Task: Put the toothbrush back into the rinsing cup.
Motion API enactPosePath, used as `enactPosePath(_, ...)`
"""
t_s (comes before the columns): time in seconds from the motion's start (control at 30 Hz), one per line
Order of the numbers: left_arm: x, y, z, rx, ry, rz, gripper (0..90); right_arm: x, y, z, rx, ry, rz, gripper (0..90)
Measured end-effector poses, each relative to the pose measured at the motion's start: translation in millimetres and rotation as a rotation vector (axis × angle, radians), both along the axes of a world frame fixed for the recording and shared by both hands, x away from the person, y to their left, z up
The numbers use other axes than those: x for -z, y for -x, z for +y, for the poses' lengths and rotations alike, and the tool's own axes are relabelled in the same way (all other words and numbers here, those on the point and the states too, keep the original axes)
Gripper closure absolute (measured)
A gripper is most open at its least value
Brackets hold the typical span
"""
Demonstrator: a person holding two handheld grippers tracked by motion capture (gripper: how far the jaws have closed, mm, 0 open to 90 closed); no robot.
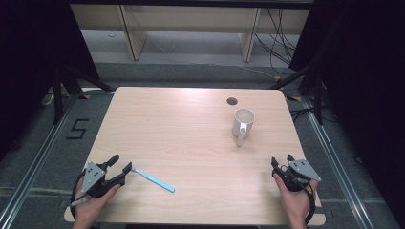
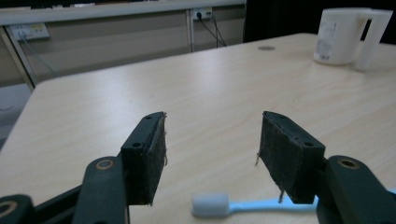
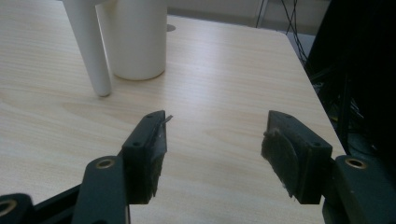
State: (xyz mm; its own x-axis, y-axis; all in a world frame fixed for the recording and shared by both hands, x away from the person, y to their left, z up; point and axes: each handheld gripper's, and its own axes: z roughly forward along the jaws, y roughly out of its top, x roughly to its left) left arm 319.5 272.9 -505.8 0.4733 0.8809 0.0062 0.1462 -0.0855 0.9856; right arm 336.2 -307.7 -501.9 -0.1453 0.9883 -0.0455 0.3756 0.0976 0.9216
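Slim blue plastic toothbrush [image 1: 154, 179] beside open left tongs [image 1: 120, 169].

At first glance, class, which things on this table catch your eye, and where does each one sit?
A white cup with a long handle stands upright at the far right of the wooden table. A light blue toothbrush lies flat near the front left edge, just by the open left gripper. The right gripper, also open, sits at the front right corner with nothing between its jaws.

toothbrush [image 1: 154, 180]: light blue | cup [image 1: 243, 125]: white | table [image 1: 181, 129]: pale woodgrain
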Motion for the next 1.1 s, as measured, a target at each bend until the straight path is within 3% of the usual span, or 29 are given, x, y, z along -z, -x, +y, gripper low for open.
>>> enactPosePath(0.1,-15.0,-5.5,0.6,0.037,-0.058,0.005,39.8,-0.1,-0.2,-0.4,-0.009,0.01,0.011,39.7)
enactPosePath(0.13,-15.0,-5.5,0.6,0.037,-0.058,0.005,39.7,-0.1,-0.2,-0.4,-0.009,0.01,0.011,39.7)
enactPosePath(0.2,-23.9,-13.7,-4.5,0.083,-0.091,0.009,38.9,-1.0,0.0,-1.7,-0.015,0.001,0.024,39.6)
enactPosePath(0.23,-23.9,-13.7,-4.5,0.083,-0.091,0.009,38.6,-1.5,-0.3,-2.4,-0.019,0.012,0.019,39.6)
enactPosePath(0.3,-29.2,-20.0,-10.2,0.132,-0.132,0.025,37.8,-2.4,-0.6,-3.7,-0.015,0.034,0.0,39.6)
enactPosePath(0.4,-30.9,-23.7,-12.9,0.162,-0.137,0.022,37.5,-4.0,1.1,-3.1,-0.015,0.024,0.01,39.6)
enactPosePath(0.5,-34.6,-28.6,-12.7,0.195,-0.169,0.007,37.4,-3.9,0.7,-2.5,-0.012,0.019,0.022,39.6)
enactPosePath(0.6,-38.8,-31.9,-10.1,0.222,-0.201,0.045,37.4,-6.6,2.6,1.6,-0.012,0.002,0.034,39.4)
enactPosePath(0.67,-42.1,-34.6,-9.2,0.245,-0.22,0.066,37.4,-7.1,1.8,0.3,-0.032,0.02,0.036,39.3)
enactPosePath(0.7,-45.3,-35.0,-9.5,0.257,-0.248,0.086,37.4,-7.8,2.7,2.4,-0.031,0.007,0.04,39.2)
enactPosePath(0.77,-52.3,-36.5,-11.4,0.32,-0.347,0.169,37.4,-8.0,2.6,3.6,-0.043,0.014,0.038,39.2)
enactPosePath(0.8,-52.3,-36.5,-11.4,0.32,-0.347,0.169,36.6,-8.0,2.6,3.6,-0.043,0.014,0.038,39.2)
enactPosePath(0.83,-53.7,-37.4,-13.3,0.369,-0.412,0.214,36.6,-8.5,3.2,4.5,-0.044,0.005,0.044,39.2)
enactPosePath(0.87,-54.0,-39.1,-17.7,0.452,-0.553,0.264,34.4,-9.7,3.9,5.5,-0.042,0.016,0.023,39.4)
enactPosePath(0.9,-54.0,-39.1,-17.7,0.452,-0.553,0.264,33.8,-9.7,3.9,5.5,-0.042,0.016,0.023,39.4)
enactPosePath(0.93,-53.9,-40.9,-22.7,0.539,-0.698,0.289,33.5,-9.8,4.5,8.4,-0.035,0.003,0.024,39.4)
enactPosePath(0.97,-53.9,-40.9,-22.7,0.539,-0.698,0.289,34.0,-9.9,3.9,6.8,-0.057,0.018,0.023,39.4)
enactPosePath(1.0,-52.9,-41.7,-30.7,0.608,-0.756,0.31,35.6,-9.6,3.9,7.2,-0.06,0.016,0.029,39.4)
enactPosePath(1.1,-56.3,-47.5,-40.6,0.699,-0.883,0.352,39.7,-8.3,4.2,9.2,-0.051,0.007,0.046,39.4)
